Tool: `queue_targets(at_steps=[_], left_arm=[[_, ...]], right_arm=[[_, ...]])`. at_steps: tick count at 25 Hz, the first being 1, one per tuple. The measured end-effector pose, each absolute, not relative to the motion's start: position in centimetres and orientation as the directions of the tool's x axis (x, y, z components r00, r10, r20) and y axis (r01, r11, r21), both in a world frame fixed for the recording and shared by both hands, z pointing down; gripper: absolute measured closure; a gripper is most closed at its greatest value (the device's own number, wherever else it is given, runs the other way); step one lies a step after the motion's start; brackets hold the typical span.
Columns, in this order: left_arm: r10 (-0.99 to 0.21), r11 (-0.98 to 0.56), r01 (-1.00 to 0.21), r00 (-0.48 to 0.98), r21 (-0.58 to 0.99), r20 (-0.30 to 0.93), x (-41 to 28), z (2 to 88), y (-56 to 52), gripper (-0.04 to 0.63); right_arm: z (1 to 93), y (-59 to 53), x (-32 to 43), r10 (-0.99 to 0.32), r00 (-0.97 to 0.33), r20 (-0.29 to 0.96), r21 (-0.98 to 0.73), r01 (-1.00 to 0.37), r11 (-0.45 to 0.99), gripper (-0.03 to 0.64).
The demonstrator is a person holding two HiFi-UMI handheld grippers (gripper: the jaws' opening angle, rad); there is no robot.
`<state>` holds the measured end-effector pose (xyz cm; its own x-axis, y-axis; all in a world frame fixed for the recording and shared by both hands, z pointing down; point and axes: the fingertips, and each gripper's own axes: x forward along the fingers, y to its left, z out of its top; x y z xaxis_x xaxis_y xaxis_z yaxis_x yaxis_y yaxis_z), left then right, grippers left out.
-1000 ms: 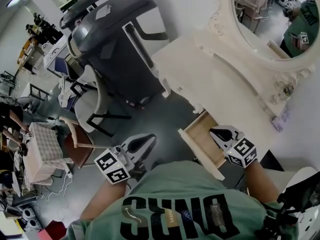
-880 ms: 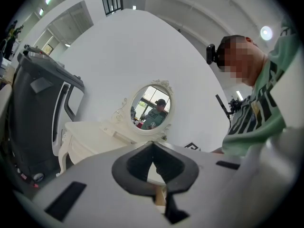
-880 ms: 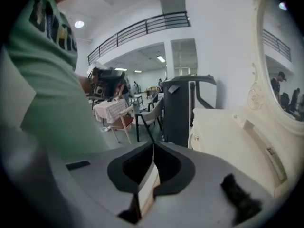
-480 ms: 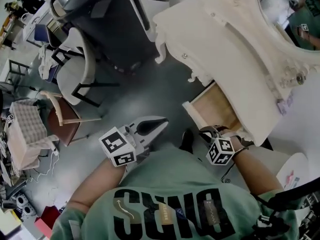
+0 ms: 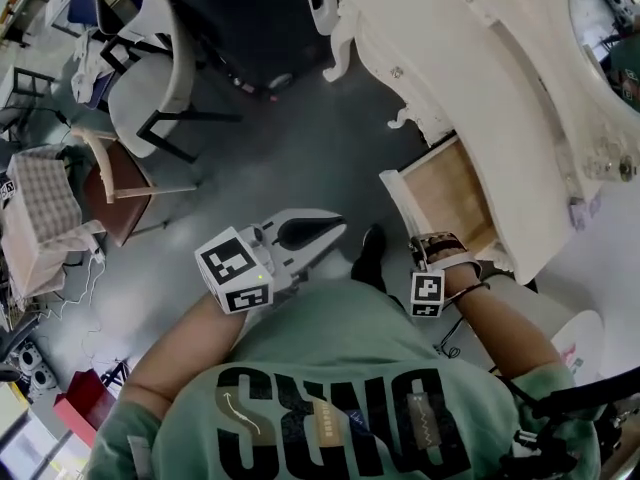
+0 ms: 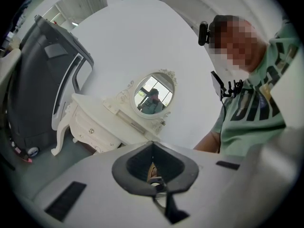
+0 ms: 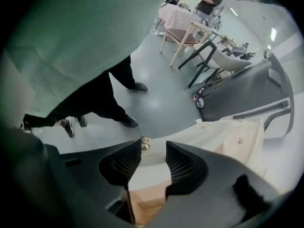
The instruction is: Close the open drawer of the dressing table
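The cream dressing table (image 5: 470, 58) fills the upper right of the head view. Its drawer (image 5: 455, 193) stands pulled out, bare wood inside. My right gripper (image 5: 430, 251) points down at the drawer front (image 5: 397, 203). In the right gripper view the right gripper (image 7: 153, 148) is open, and its jaws have just been opening. The front's top edge (image 7: 152, 175) lies between the pads, with the gold knob (image 7: 145, 143) just beyond them. My left gripper (image 5: 335, 230) hangs shut over the floor, left of the drawer, holding nothing. The left gripper (image 6: 153, 148) looks level at the table (image 6: 95, 122).
A large dark machine (image 5: 240, 18) stands to the left of the table. A white chair (image 5: 150, 58) and a wooden chair with a checked cloth (image 5: 40, 218) stand at the left. The person's shoe (image 5: 370, 253) is on the grey floor near the drawer.
Both grippers have sunk. The right one came off the drawer's inside to its front edge and turned to point down. The left one shifted slightly toward the drawer.
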<state>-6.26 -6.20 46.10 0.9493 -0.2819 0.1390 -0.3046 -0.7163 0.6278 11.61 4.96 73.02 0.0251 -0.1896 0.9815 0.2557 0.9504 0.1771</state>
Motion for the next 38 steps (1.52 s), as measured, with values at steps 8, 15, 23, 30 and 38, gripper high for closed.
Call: queue_targets(at_steps=[8, 15, 23, 30, 38], left_arm=[[-0.294, -0.689, -0.316, 0.945, 0.653, 0.147, -7.6, 47.4, -5.2, 0.588], [-0.319, -0.671, -0.334, 0.936, 0.662, 0.148, -8.8, 48.0, -4.8, 0.588], [-0.328, -0.662, -0.345, 0.932, 0.666, 0.157, -9.6, 48.4, -3.7, 0.588], [-0.319, -0.669, -0.338, 0.935, 0.662, 0.156, -9.3, 48.1, -3.0, 0.588], [-0.312, -0.668, -0.337, 0.936, 0.664, 0.162, -8.9, 48.5, -2.4, 0.588]], right_arm=[[76.0, 6.5, 12.0, -0.219, 0.171, 0.961, 0.137, 0.394, 0.909, 0.437], [77.6, 6.9, 11.7, -0.216, 0.213, 0.953, 0.115, 0.407, 0.906, 0.437], [78.2, 6.5, 11.8, -0.26, 0.243, 0.934, 0.139, 0.423, 0.895, 0.451], [78.0, 6.3, 12.5, -0.258, 0.247, 0.934, 0.147, 0.392, 0.908, 0.489], [77.9, 5.9, 12.8, -0.258, 0.231, 0.938, 0.16, 0.372, 0.914, 0.492]])
